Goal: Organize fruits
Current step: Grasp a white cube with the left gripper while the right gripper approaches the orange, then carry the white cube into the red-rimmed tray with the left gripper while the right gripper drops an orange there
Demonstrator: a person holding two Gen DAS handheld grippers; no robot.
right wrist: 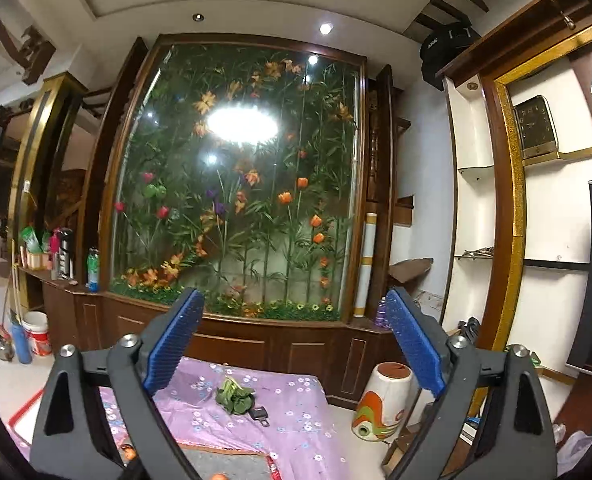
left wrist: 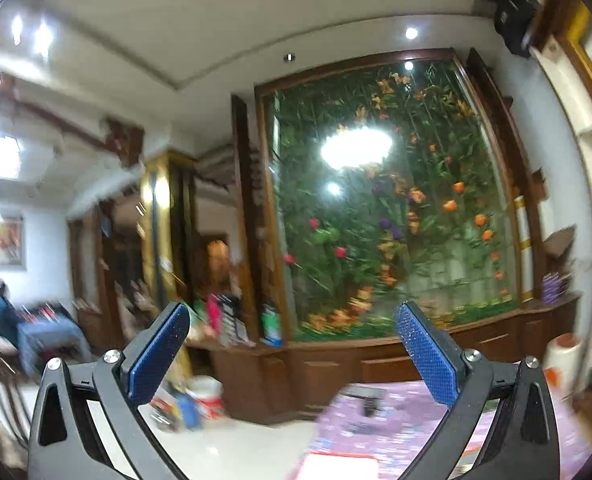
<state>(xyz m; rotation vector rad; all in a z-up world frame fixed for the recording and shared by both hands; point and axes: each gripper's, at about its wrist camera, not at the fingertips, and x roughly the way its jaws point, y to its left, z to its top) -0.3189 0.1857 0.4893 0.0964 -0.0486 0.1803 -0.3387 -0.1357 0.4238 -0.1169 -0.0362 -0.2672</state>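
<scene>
Both grippers — fingers apart, empty

A home living room: glass-fronted flower display (right wrist: 235, 176) in wooden cabinetry (right wrist: 279, 352), wall clock (right wrist: 536, 128), floral bedsheet (right wrist: 287, 408) spread out.

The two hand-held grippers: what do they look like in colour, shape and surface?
Both look alike. The left hand-held gripper and the right hand-held gripper each have a dark grey, matt frame with triangular cut-outs and round silver bolts at the joints. Each finger carries a long, flat, blue pad with a fine dotted texture. No cables, markings, hands or sleeves are visible.
</scene>
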